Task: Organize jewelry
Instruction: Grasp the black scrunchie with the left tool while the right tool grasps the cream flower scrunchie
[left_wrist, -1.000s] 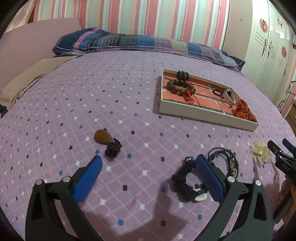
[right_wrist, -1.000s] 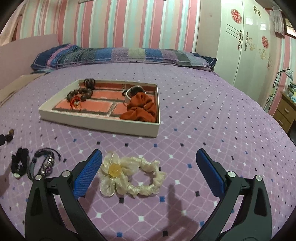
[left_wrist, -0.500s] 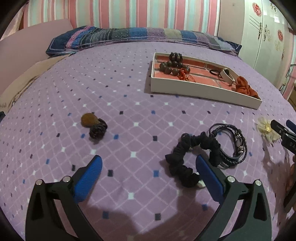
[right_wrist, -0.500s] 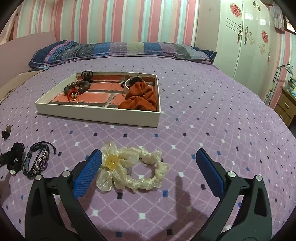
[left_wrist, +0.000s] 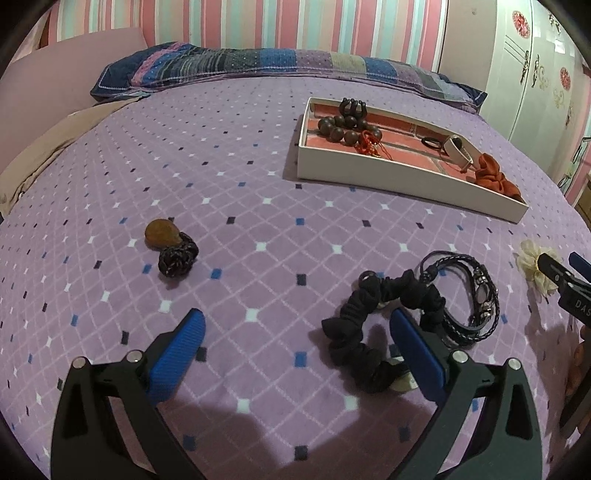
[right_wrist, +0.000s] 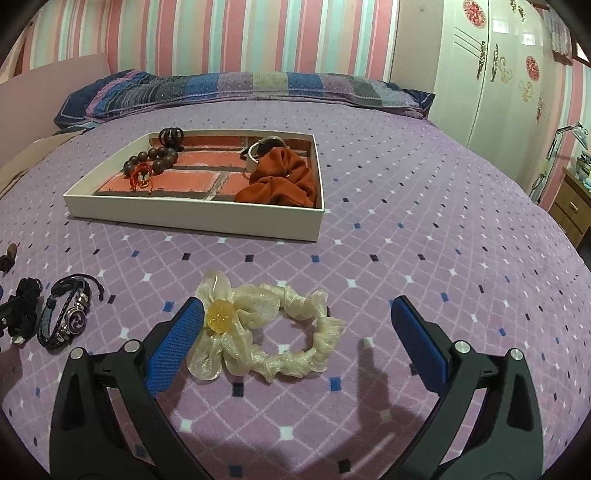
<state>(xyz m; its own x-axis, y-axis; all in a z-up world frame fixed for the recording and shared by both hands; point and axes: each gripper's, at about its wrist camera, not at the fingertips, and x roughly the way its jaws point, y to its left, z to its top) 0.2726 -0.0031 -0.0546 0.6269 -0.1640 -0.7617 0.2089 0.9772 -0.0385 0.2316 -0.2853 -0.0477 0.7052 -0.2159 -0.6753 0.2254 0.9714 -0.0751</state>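
Note:
A black scrunchie (left_wrist: 354, 314) lies on the purple bedspread, next to a dark braided bracelet (left_wrist: 476, 295). My left gripper (left_wrist: 297, 321) hangs low over it, jaws wide and closing. Its right finger (left_wrist: 413, 343) stands inside the scrunchie's ring; the pads do not press on anything. A brown stone pendant (left_wrist: 162, 232) on a dark cord lies to the left. My right gripper (right_wrist: 298, 306) is open around a cream flower scrunchie (right_wrist: 266, 306), with the left finger (right_wrist: 177, 339) beside the flower. The white tray (right_wrist: 192, 214) behind holds wooden beads (right_wrist: 155, 162) and an orange scrunchie (right_wrist: 284, 177).
A striped pillow (left_wrist: 258, 62) lies along the headboard. A white wardrobe (right_wrist: 491, 74) and a wooden bedside drawer (right_wrist: 569, 206) stand to the right of the bed. A beige cloth (left_wrist: 40, 147) lies at the bed's left edge.
My left gripper came down and closer to the black scrunchie, and its right finger now stands inside the ring. The right gripper has hardly moved over the cream scrunchie.

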